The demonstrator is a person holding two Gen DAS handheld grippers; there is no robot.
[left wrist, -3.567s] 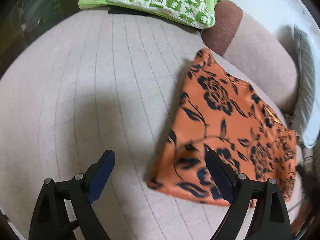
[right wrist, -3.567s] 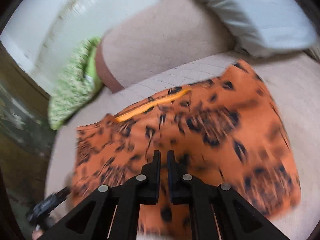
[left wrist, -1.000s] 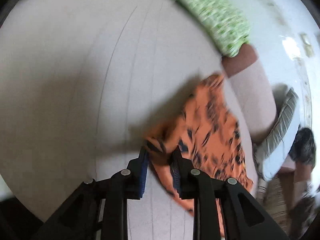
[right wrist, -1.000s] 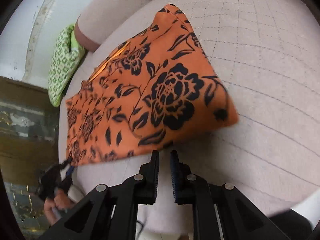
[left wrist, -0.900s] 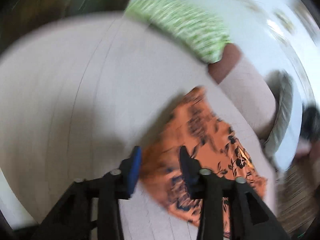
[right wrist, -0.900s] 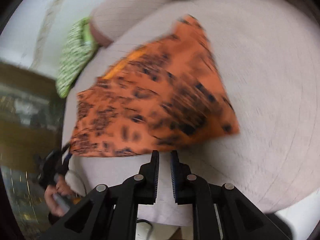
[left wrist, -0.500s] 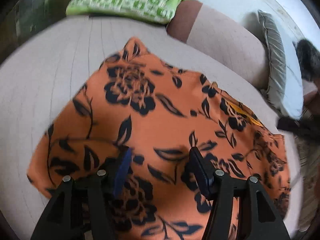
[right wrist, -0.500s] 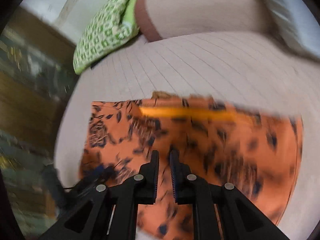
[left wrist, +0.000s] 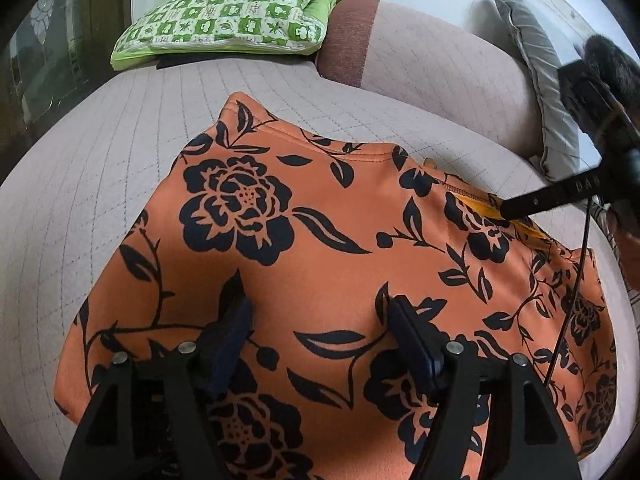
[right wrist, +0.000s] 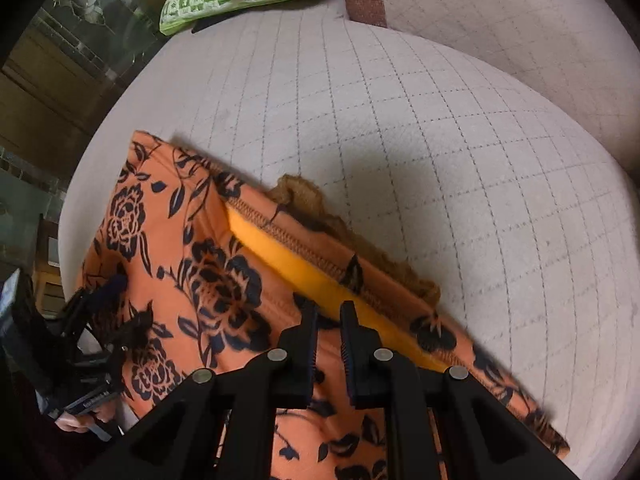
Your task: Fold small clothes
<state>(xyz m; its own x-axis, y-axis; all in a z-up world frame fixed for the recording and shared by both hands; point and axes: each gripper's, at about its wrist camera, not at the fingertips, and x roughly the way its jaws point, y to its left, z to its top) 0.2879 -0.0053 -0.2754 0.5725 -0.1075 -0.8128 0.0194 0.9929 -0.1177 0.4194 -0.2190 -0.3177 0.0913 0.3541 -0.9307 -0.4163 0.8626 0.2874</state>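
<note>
Only the right wrist view shows the orange garment (right wrist: 208, 280)'s fuzzy lining; left jaws opening, empty; right nearly closed, empty.

So the garment (left wrist: 304, 248) lies flat on the sofa seat (left wrist: 120, 168), pillow (left wrist: 228, 12) behind it, cushion (left wrist: 540, 80) off right.

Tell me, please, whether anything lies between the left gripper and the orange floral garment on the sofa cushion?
Nothing visible does. The left gripper hangs right over the orange floral garment, its jaws opening with only bare cloth under and between them. The right gripper is over the far waistband end, and the green pillow sits well behind.
</note>
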